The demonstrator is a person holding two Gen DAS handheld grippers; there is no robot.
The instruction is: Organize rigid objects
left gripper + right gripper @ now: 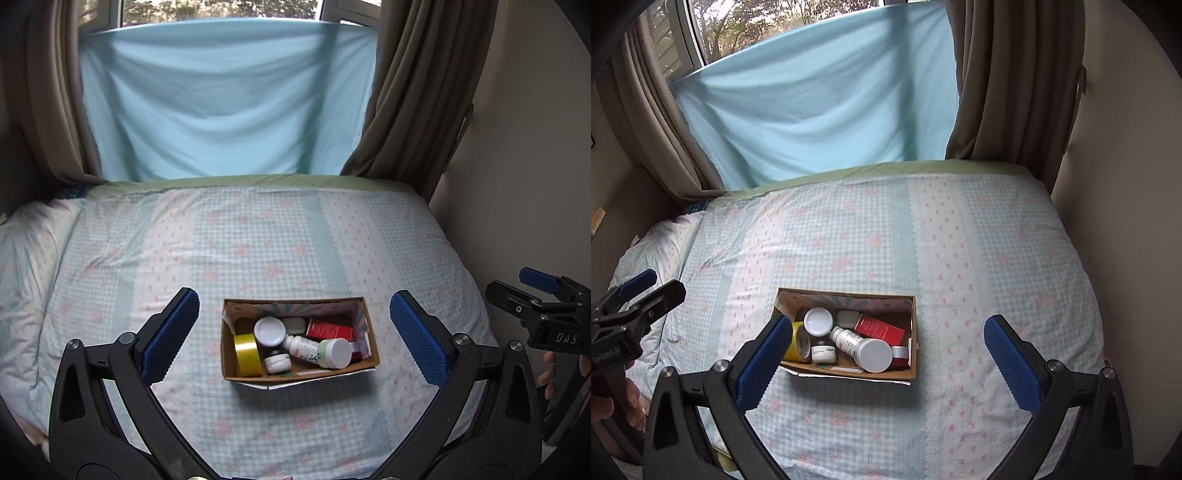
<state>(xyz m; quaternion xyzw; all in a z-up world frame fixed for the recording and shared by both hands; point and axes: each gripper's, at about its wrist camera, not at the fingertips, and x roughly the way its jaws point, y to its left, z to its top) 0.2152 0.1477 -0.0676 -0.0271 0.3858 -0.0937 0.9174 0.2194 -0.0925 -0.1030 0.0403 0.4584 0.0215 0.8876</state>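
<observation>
A small cardboard box (365, 325) sits on the bed and also shows in the right wrist view (913, 332). Inside lie a yellow tape roll (245, 352), a white-lidded jar (269, 329), a small white jar (277, 362), a white bottle (317, 350) on its side, a red carton (328, 329) and a grey item (294, 325). My left gripper (294, 332) is open and empty, hovering above the box with a finger on each side. My right gripper (886, 354) is open and empty above the box; its left finger (764, 354) overlaps the box's left end.
The bed has a blue checked quilt (258, 240) with pink flowers. A light blue sheet (221, 99) hangs over the window behind, between brown curtains (406, 92). A wall (517, 147) runs along the bed's right side. A pillow (29, 251) lies at the left.
</observation>
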